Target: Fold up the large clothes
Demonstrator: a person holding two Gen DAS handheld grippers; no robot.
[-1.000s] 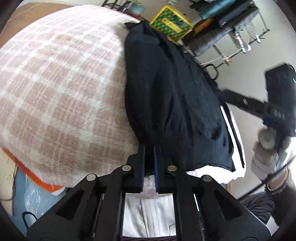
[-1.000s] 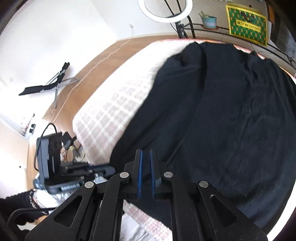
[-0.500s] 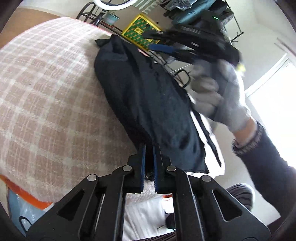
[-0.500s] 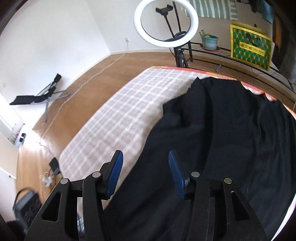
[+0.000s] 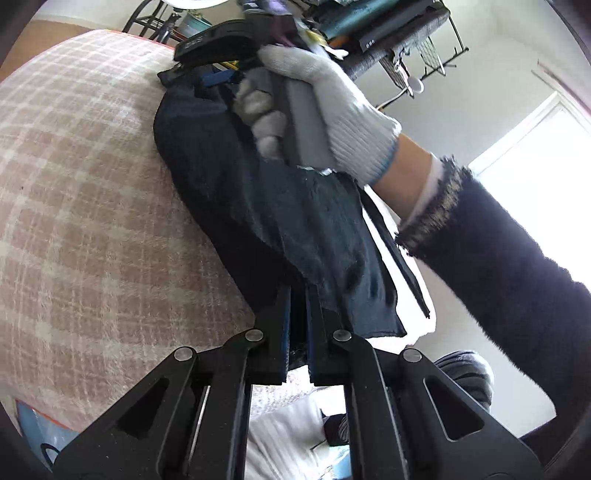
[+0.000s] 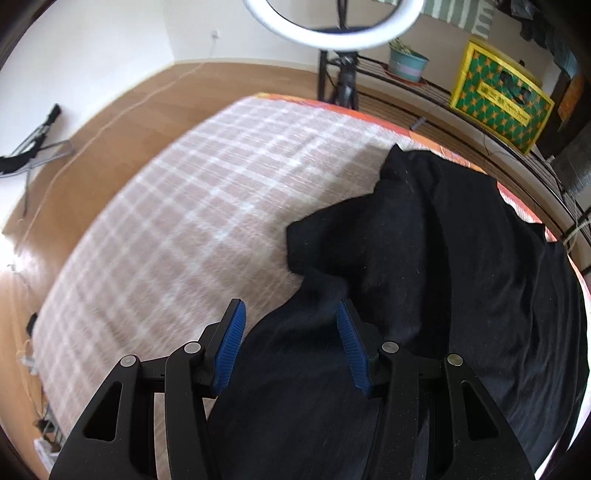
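A large black garment lies on a bed with a pink and white checked blanket. My left gripper is shut on the garment's near edge at the bed's front. My right gripper is open, its blue pads hovering over the garment's left edge, near a bulging fold. In the left wrist view the gloved hand holds the right gripper over the garment's far end.
A ring light on a stand, a yellow-green box and a potted plant stand beyond the bed. A clothes rack is at the right. Wooden floor lies to the left.
My right gripper has opened and moved forward along the garment toward its far end. The left gripper stays shut on the near edge, now lifted and pulled slightly.
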